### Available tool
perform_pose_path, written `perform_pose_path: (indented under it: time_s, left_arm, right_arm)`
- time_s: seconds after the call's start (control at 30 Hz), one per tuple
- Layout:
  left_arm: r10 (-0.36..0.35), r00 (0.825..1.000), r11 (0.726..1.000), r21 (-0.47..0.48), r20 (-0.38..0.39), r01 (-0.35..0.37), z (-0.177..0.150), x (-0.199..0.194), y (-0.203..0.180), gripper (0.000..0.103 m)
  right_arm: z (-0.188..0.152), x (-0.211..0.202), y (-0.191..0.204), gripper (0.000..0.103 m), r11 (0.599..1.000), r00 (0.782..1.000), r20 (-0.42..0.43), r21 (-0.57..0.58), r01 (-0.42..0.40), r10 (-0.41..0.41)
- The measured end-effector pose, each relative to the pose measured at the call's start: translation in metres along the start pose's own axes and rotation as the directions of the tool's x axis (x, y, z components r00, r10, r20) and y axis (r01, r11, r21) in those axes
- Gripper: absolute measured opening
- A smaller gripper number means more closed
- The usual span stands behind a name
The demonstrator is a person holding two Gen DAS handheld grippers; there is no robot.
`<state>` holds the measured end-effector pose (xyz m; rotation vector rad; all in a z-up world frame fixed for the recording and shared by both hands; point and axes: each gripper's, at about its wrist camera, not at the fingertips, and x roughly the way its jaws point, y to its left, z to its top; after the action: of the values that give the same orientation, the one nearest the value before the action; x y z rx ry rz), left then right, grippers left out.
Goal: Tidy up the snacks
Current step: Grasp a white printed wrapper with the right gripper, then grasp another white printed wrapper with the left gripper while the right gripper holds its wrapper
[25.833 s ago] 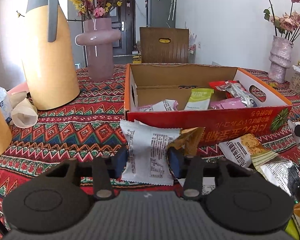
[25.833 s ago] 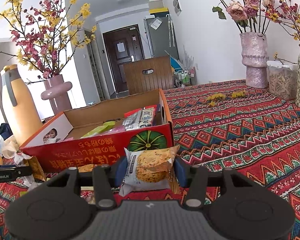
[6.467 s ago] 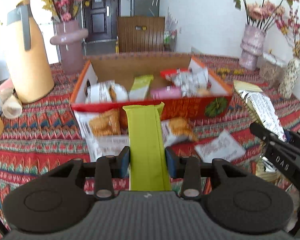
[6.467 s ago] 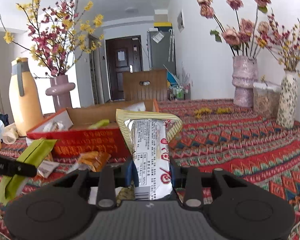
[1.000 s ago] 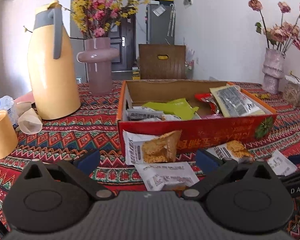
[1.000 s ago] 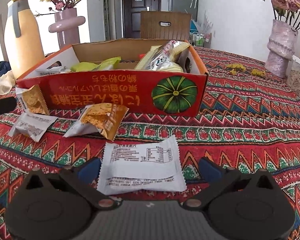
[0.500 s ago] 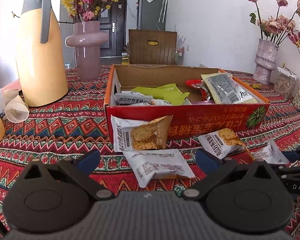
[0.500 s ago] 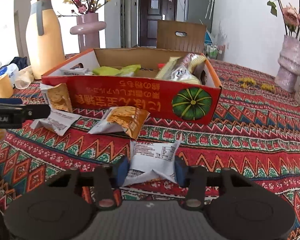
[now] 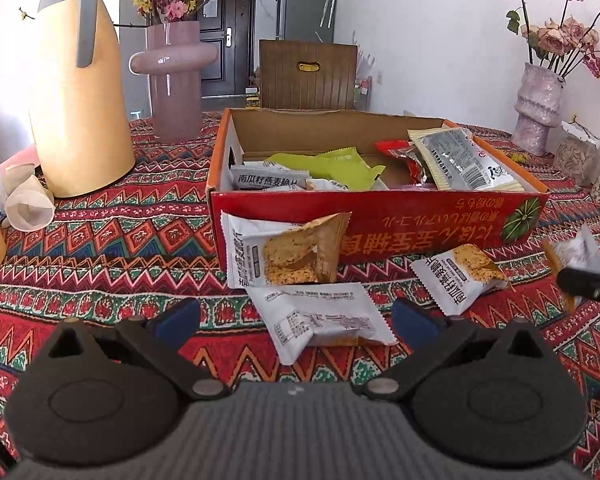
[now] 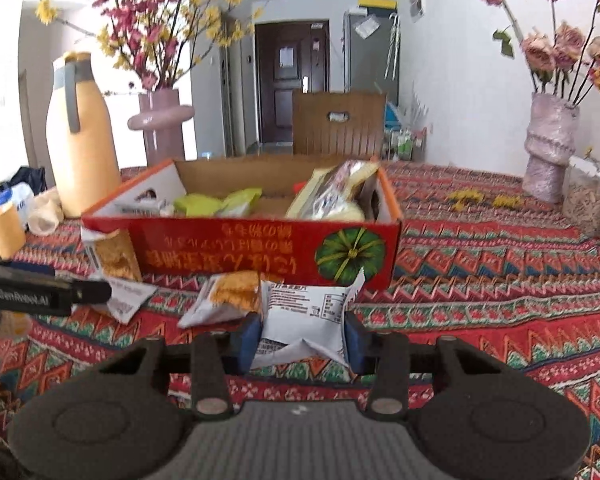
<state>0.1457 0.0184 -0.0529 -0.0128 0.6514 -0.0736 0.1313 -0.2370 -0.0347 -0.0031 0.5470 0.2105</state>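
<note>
A red cardboard box (image 9: 380, 216) holds several snack packets, among them a green one (image 9: 332, 164) and a silver one (image 9: 460, 160). My left gripper (image 9: 296, 324) is open, low over the cloth, with a white snack packet (image 9: 320, 320) lying between its fingers. Two cracker packets (image 9: 284, 252) (image 9: 456, 276) lie in front of the box. My right gripper (image 10: 302, 338) is shut on a white snack packet (image 10: 304, 316) and holds it lifted in front of the box (image 10: 260, 256). It shows at the right edge of the left wrist view (image 9: 580, 264).
A yellow thermos (image 9: 76, 92), a pink vase (image 9: 176, 76) and paper cups (image 9: 28, 204) stand at the left. Flower vases (image 9: 540, 96) and a jar (image 10: 592, 200) stand at the right. A wooden chair (image 9: 308, 76) is behind the table. The left gripper shows in the right wrist view (image 10: 40, 292).
My right gripper closed on the white packet and has lifted it off the cloth. My left gripper has moved closer to the white packet in front of the box and stays open.
</note>
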Motion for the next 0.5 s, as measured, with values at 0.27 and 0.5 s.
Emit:
perform_pose_path:
  time_s: [0.27,0.5]
  left_arm:
    - [0.005,1.000,1.000,-0.001,-0.009,-0.005,0.000,0.001,0.000,0.103]
    - [0.010,1.000,1.000,-0.001,-0.015,-0.010,0.001,0.004,0.000,0.103]
  right_arm:
    - [0.015,0.003,0.000,0.043,1.000,0.996,0.091,0.014,-0.001,0.000]
    - [0.016,0.019,0.000,0.043,0.999,0.988,0.151,0.048,-0.021,0.013]
